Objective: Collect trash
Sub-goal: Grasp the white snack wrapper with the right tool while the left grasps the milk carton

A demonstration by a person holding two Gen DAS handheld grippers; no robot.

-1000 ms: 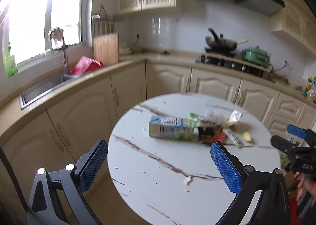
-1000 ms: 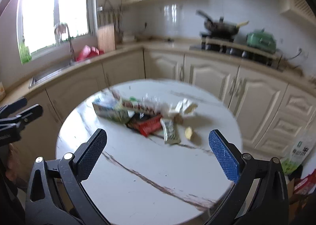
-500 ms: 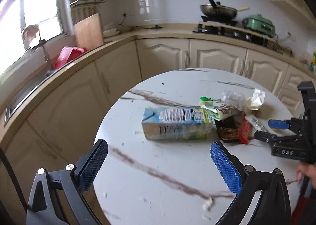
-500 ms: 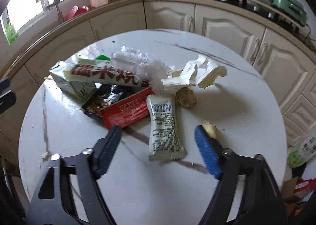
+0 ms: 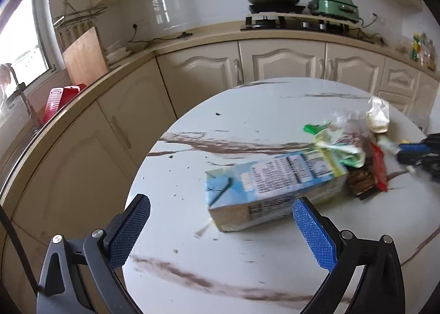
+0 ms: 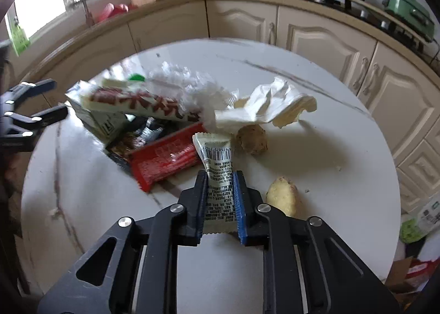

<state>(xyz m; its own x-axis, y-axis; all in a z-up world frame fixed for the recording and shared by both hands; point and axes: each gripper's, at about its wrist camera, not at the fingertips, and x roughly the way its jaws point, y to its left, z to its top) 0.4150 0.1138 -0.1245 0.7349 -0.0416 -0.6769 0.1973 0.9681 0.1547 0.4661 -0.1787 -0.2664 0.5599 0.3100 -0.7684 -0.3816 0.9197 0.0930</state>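
Right wrist view: round marble table point(image 6: 316, 245) strewn with trash, pile heaped toward ten o'clock, white barcode sachet point(image 6: 217, 165) at centre. Half a second back, lying loose between spread jaws; now right gripper point(image 6: 220, 198) closing onto the sachet's sides, both pads touching it. First pick likely secured, lift next. Left wrist view: milk carton point(image 5: 272, 184) lying on its side, larger than a second ago, end between the spread jaws of the left gripper point(image 5: 220, 228), not yet touched. Ginger piece point(image 6: 282, 199) at four o'clock.
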